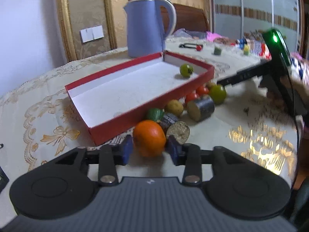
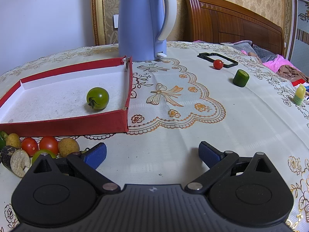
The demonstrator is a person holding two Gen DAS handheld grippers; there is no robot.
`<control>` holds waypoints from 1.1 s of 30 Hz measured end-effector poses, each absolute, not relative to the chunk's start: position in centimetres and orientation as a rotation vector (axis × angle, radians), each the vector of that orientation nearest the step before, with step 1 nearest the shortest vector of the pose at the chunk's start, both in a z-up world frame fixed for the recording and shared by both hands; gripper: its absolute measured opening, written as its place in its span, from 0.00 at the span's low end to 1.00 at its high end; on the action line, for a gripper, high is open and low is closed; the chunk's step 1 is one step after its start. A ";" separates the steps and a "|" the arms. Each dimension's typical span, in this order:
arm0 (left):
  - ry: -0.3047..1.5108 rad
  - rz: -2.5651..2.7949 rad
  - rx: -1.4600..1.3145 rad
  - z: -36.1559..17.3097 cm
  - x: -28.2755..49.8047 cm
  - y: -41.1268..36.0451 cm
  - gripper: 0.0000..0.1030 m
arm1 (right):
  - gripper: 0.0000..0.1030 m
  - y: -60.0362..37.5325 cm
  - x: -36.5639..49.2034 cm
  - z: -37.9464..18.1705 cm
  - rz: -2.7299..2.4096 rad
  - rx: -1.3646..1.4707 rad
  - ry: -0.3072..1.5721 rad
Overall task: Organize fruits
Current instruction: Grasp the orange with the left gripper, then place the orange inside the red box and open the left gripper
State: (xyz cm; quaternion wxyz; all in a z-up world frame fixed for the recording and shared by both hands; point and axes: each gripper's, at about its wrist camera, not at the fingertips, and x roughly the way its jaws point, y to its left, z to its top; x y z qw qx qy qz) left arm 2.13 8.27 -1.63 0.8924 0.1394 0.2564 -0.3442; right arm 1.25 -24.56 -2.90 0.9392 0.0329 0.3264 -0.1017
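Room: a wooden headboard (image 2: 231, 21) and patterned gold wallpaper are being seen beyond the table.
Table: a cream lace-patterned cloth (image 2: 193, 116) is being used as the cover.
Kettle: a blue kettle (image 2: 143, 21) is being kept upright at the far edge, just behind the box's far corner.
Box: a shallow red box (image 2: 63, 125) with a white floor is being kept left of centre; one green tomato (image 2: 97, 98) is being held inside it, near its right wall.
Fruit pile: red tomatoes (image 2: 39, 145), tan round fruits (image 2: 68, 147), a second green tomato (image 1: 217, 93) and cut dark-skinned cylinders (image 1: 200, 107) are being crowded against the box's near wall.
Left gripper (image 1: 149, 149): an orange fruit (image 1: 149, 137) is being flanked by the blue pads; whether it is being squeezed cannot be told.
Right gripper (image 2: 152, 154): the jaws are being held spread wide over bare cloth, nothing between them.
Far right: a black frame (image 2: 217, 59), a red tomato (image 2: 218, 64) beside it, a cucumber chunk (image 2: 240, 78) and a small yellow piece (image 2: 299, 95) are being left well apart from the box.
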 end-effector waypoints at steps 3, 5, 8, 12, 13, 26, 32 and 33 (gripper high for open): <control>0.536 -0.722 0.254 -1.3 2.4 7.7 0.41 | 0.99 -24.6 1.3 -2.9 -0.208 0.067 0.666; 0.526 -0.709 0.279 -1.5 2.1 7.1 0.41 | 0.99 -24.6 1.3 -2.9 -0.208 0.067 0.666; 0.511 -0.679 0.301 -1.6 1.5 6.7 0.39 | 0.99 -24.6 1.2 -2.9 -0.208 0.067 0.666; 0.508 -0.617 0.308 -1.5 0.4 6.7 0.31 | 0.99 -24.6 1.2 -2.9 -0.208 0.067 0.666; 0.513 -0.605 0.301 -1.5 0.2 6.7 0.31 | 0.99 -24.5 1.3 -2.9 -0.208 0.067 0.666; 0.424 -0.585 0.206 1.0 -1.6 6.4 0.30 | 0.99 -24.6 1.3 -2.9 -0.208 0.067 0.666; 0.429 -0.580 0.149 2.7 1.8 4.5 0.30 | 0.99 -24.6 1.3 -2.9 -0.208 0.068 0.666; 0.440 -0.559 0.144 2.6 2.8 4.2 0.30 | 0.99 -24.6 1.3 -2.9 -0.208 0.068 0.666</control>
